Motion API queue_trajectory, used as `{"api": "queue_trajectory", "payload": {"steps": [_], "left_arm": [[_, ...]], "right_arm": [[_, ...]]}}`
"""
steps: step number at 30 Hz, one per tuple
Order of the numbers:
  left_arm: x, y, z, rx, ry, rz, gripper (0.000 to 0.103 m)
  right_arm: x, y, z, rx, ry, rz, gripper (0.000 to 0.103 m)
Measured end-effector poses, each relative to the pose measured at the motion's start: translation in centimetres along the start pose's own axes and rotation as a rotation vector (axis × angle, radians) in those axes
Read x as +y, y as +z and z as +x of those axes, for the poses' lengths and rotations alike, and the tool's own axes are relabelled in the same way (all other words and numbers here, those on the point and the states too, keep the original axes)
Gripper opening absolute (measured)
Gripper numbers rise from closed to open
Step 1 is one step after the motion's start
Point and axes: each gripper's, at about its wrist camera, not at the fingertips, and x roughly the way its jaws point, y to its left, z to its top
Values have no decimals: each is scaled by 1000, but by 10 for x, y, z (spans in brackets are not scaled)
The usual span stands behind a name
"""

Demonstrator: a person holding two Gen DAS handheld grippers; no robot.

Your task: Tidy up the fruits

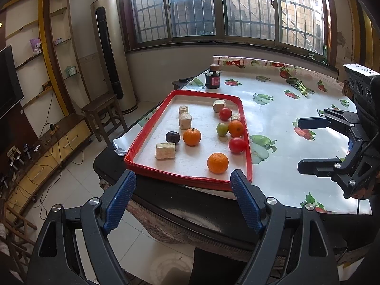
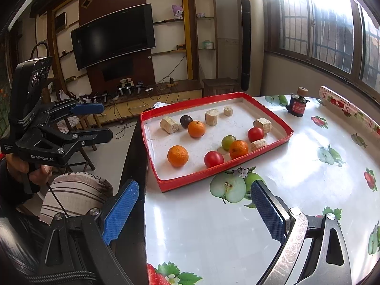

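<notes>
Three oranges [image 1: 217,163] lie in the red tray [image 1: 249,163] with two red tomatoes [image 1: 237,145], one green fruit [image 1: 222,129], a dark plum [image 1: 172,137] and five pale, cut chunks [image 1: 165,151]. One orange sits near the tray's front edge, one in the middle beside the plum, and one at the right wall, touching the green fruit. The tray rests at the left end of the tabletop [image 1: 280,123], which carries a fruit-print cover. Each claw is spread wide and holds nothing: the left claw [image 1: 182,201] hangs short of the tray's near edge, off the tabletop's rim, and the right claw [image 2: 194,211] hovers over bare tabletop beside the tray, apart from it. A hand [image 2: 35,173] grips the left tool's handle. A small dark jar [image 1: 212,78] with a cork stopper stands behind the tray. Beyond are a wooden stool [image 1: 102,114], a tall floor-standing unit [image 1: 111,52] and a wall-mounted television [image 2: 114,35]
</notes>
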Motion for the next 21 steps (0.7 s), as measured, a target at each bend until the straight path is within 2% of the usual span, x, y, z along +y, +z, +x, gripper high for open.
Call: {"api": "queue_trajectory", "payload": {"steps": [21], "left_arm": [[6,-4,1,9,-15,-24,82]], "right_arm": [[8,-1,2,2,-3,-21,96]]}}
